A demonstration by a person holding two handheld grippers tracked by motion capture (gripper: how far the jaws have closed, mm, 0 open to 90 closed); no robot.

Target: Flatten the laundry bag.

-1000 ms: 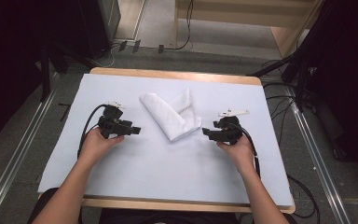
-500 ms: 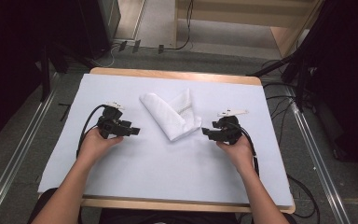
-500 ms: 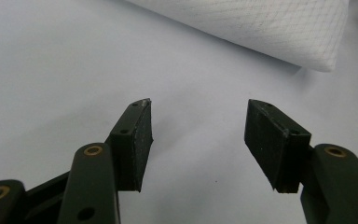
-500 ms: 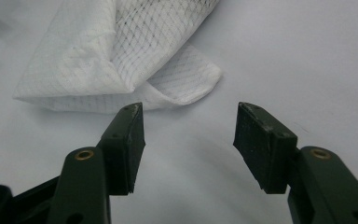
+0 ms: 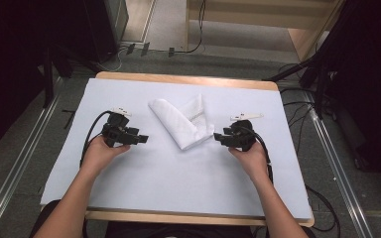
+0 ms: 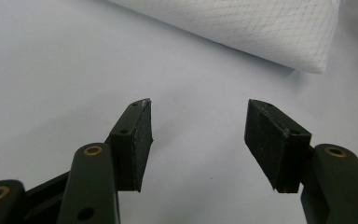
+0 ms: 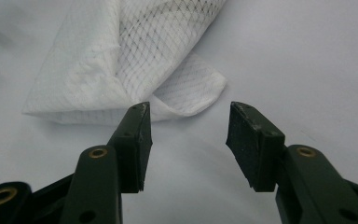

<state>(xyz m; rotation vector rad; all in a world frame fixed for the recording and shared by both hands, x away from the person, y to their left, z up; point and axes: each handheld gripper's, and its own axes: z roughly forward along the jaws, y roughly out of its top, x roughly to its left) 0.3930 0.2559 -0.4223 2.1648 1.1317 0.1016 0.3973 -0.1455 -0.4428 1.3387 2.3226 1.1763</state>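
1. Folded white cloth (image 5: 181,121) lying mid-surface, on the pale sheet (image 5: 168,173).
2. Right gripper (image 5: 219,137) just beside the cloth's near corner; fingers (image 7: 133,140) apart, just been closing, gripping nothing.
3. Left gripper (image 5: 143,139) near the cloth, not touching; fingers (image 6: 135,140) wide apart, empty.

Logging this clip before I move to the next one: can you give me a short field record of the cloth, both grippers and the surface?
cloth: white folded cloth, meshed weave, lying mid-table in a rough V
left gripper: left gripper open, nothing between its jaws, resting left of the cloth
right gripper: right gripper open, jaws have just been closing, nothing between them, cloth edge just ahead
contact: neither gripper touches the cloth
surface: pale sheet over a wooden table
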